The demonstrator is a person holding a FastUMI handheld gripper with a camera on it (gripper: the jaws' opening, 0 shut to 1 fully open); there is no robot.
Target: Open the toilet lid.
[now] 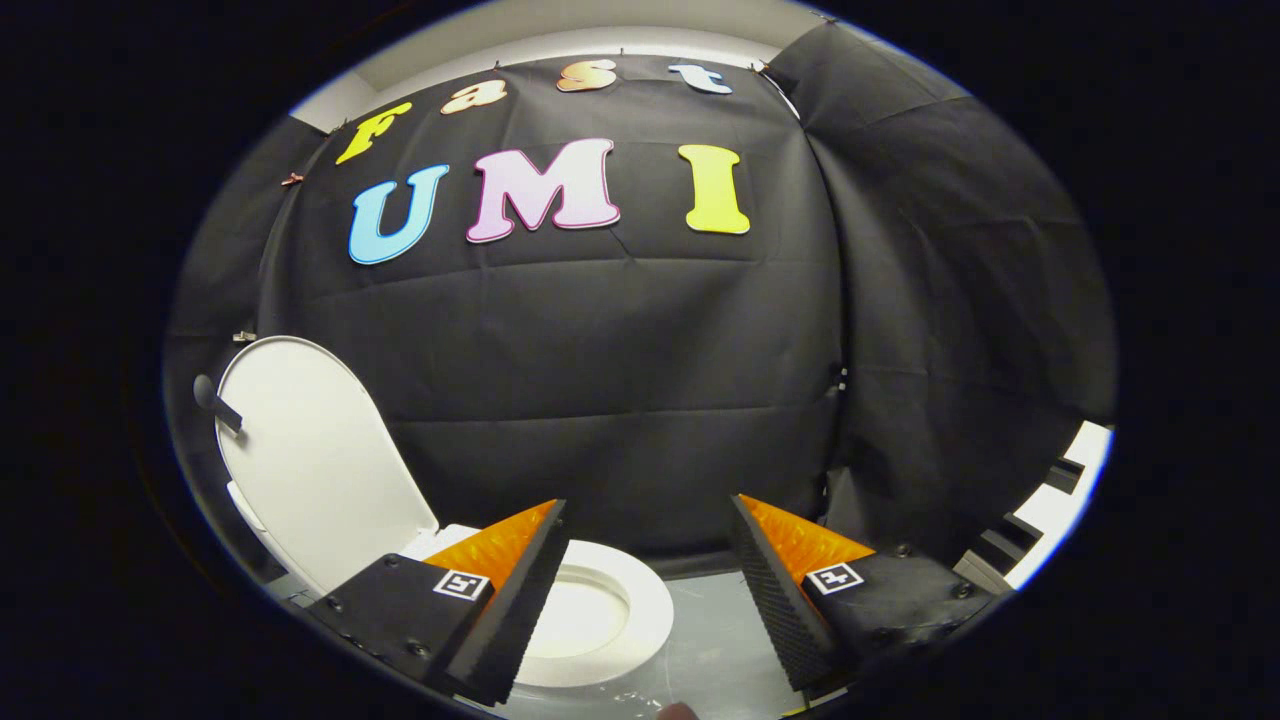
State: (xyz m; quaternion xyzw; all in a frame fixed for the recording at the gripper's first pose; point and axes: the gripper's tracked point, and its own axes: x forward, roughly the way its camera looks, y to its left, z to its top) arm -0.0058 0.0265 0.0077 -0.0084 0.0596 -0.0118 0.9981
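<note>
A white toilet lid [310, 460] stands raised, tilted back toward the black cloth wall [620, 380], well to the left of the tongs [648, 520]. A small dark handle [215, 402] juts from the lid's left edge. Below and right of the lid, the white toilet seat [640, 610] lies flat, its ring showing just past the left finger [520, 590]. The tongs are spread wide, gripping nothing, with the pale floor [710, 640] between them. The right finger [780, 580] points toward the wall.
</note>
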